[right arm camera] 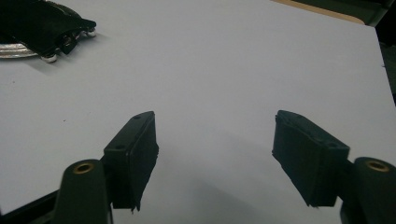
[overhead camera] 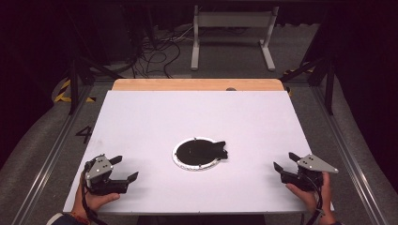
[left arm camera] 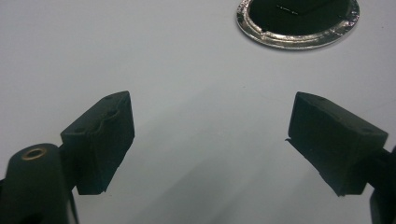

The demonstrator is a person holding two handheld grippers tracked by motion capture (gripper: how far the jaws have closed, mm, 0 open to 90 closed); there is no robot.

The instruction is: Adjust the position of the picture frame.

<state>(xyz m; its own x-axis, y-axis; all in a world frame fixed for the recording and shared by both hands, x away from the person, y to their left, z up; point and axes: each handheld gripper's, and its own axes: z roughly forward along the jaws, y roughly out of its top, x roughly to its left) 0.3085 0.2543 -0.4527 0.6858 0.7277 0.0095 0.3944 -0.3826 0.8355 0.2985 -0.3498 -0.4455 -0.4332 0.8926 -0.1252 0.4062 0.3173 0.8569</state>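
Note:
A round silver-rimmed plate [overhead camera: 179, 163] lies at the middle of the white table top [overhead camera: 197, 117], with a flat black object [overhead camera: 204, 151] on it that juts over the rim to the right. My left gripper [overhead camera: 124, 168] rests at the front left, jaws open and empty. At the front right my right gripper [overhead camera: 285, 161] stands open, nothing between its jaws. In the left gripper view the plate [left arm camera: 299, 42] lies ahead of the left gripper [left arm camera: 210, 135]. The right gripper view has the black object [right arm camera: 42, 25] at top left, far from the right gripper [right arm camera: 215, 149].
A wooden strip [overhead camera: 197, 84] runs along the table's far edge. Beyond it stand a white metal frame [overhead camera: 232, 37] and loose cables [overhead camera: 159, 51] on the floor. Metal rails [overhead camera: 51, 154] flank the table on both sides.

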